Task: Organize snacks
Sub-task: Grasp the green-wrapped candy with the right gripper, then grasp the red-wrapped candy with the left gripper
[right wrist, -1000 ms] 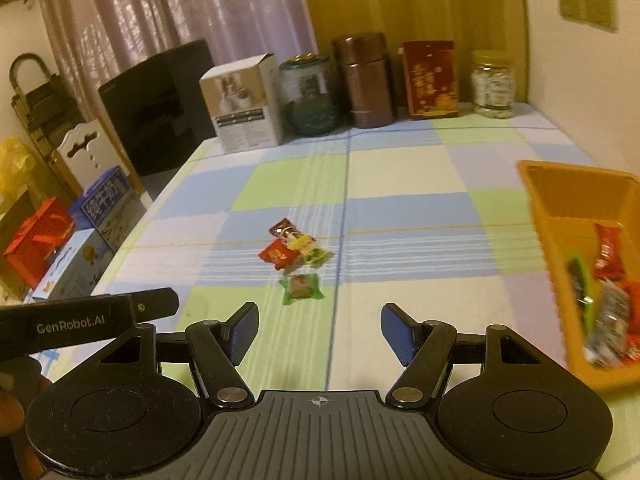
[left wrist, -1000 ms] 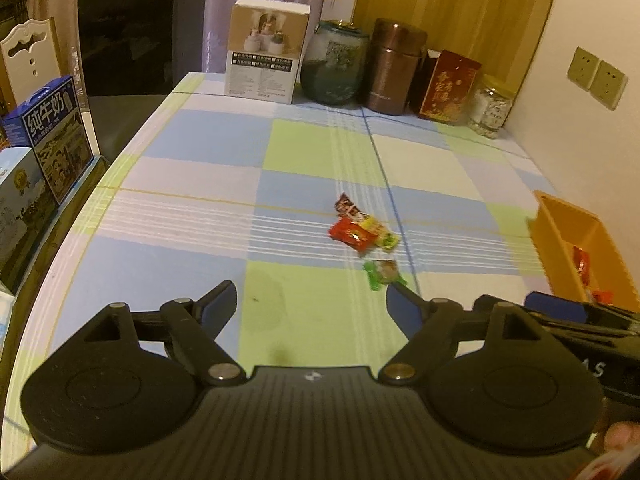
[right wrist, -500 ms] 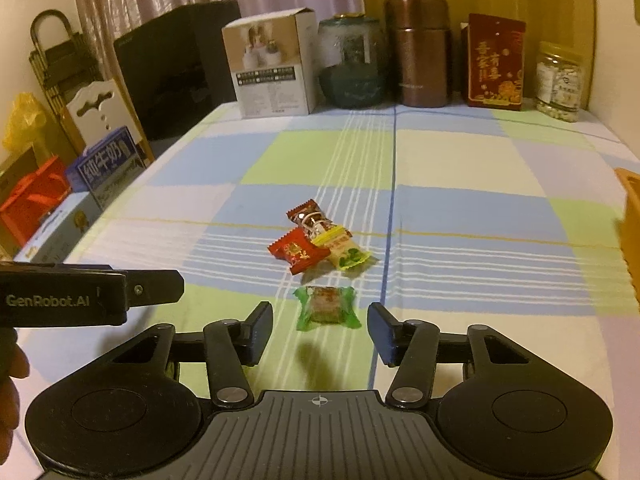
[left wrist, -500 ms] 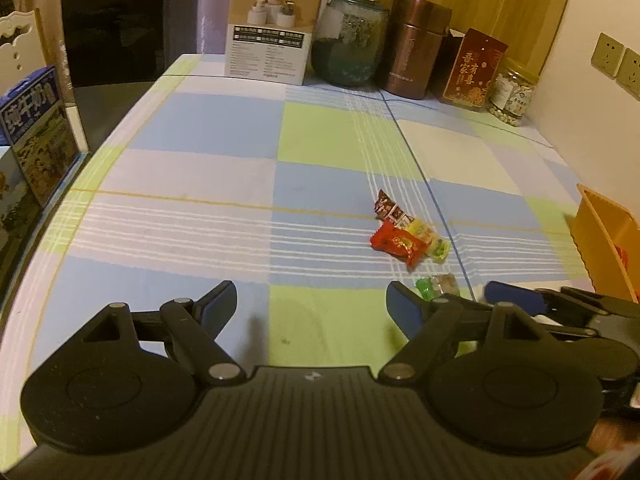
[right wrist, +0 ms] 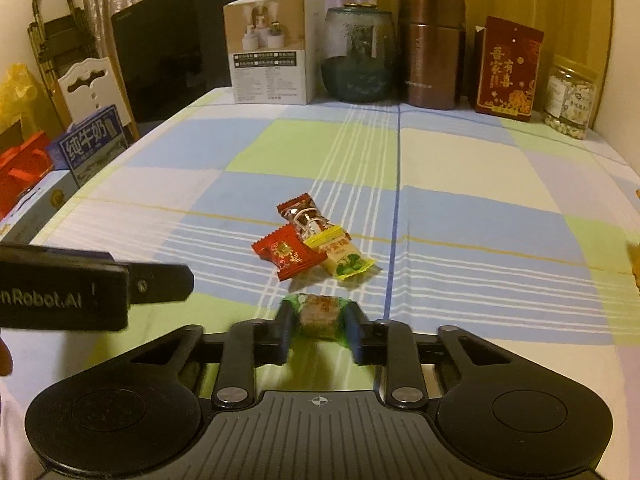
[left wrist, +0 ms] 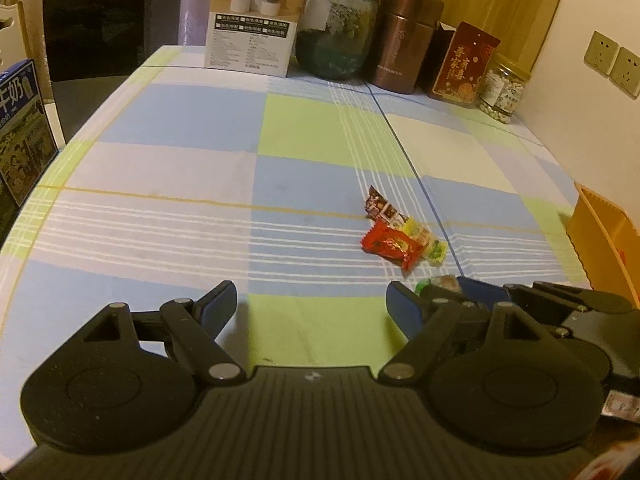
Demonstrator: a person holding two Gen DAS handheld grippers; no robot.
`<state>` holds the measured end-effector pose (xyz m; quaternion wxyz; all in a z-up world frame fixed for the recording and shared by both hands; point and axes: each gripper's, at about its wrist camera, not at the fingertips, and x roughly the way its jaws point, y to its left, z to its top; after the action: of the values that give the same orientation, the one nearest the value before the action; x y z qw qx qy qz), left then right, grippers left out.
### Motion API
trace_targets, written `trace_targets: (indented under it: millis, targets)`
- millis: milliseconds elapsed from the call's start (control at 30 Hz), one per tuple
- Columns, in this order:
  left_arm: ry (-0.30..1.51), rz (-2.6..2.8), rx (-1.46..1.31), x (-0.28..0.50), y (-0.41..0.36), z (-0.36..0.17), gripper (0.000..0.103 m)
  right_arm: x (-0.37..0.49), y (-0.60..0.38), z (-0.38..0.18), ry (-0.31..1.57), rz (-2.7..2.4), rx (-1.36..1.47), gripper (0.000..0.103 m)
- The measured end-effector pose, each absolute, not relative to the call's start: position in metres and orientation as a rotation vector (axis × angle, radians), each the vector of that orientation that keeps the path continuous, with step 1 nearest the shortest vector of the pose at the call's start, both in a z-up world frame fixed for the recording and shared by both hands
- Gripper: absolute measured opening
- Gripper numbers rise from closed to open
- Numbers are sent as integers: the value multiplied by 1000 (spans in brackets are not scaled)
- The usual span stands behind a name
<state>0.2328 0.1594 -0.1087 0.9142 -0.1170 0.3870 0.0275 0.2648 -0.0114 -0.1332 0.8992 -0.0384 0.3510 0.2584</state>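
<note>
1. Right gripper (right wrist: 318, 330) clamps the green candy (right wrist: 319, 314) on the cloth, at six o'clock of the snack pile (right wrist: 308, 246)
2. Left gripper (left wrist: 310, 308) hangs open, empty
3. Next, probably lift it to the orange bin (left wrist: 600, 236) at three o'clock

Green candy (right wrist: 319, 315): clear green wrapper, brown filling; lies flat on counter, pinched at both sides.
Red packet (right wrist: 289, 255): flat, touching yellow packet (right wrist: 340, 256).
Brown packet (right wrist: 304, 215): behind both, touching.
Bin (left wrist: 600, 236): orange, counter's right edge.
</note>
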Motion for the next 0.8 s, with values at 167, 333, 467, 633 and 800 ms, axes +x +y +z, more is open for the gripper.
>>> trace_targets:
  millis: [167, 333, 467, 633, 800]
  targets:
    - [792, 33, -232, 243, 148, -110, 80, 266, -28, -118, 690, 512, -55, 25]
    - [778, -34, -213, 262, 134, -112, 78, 272, -55, -108, 677, 456, -61, 25]
    - [786, -92, -142, 282, 124, -118, 70, 276, -77, -108, 688, 415, -39, 25]
    - [797, -181, -10, 300, 112, -127, 65, 279, -89, -108, 697, 398, -4, 25]
    - [806, -219, 35, 309, 109, -130, 52, 278, -90, -106, 697, 413, 13, 25]
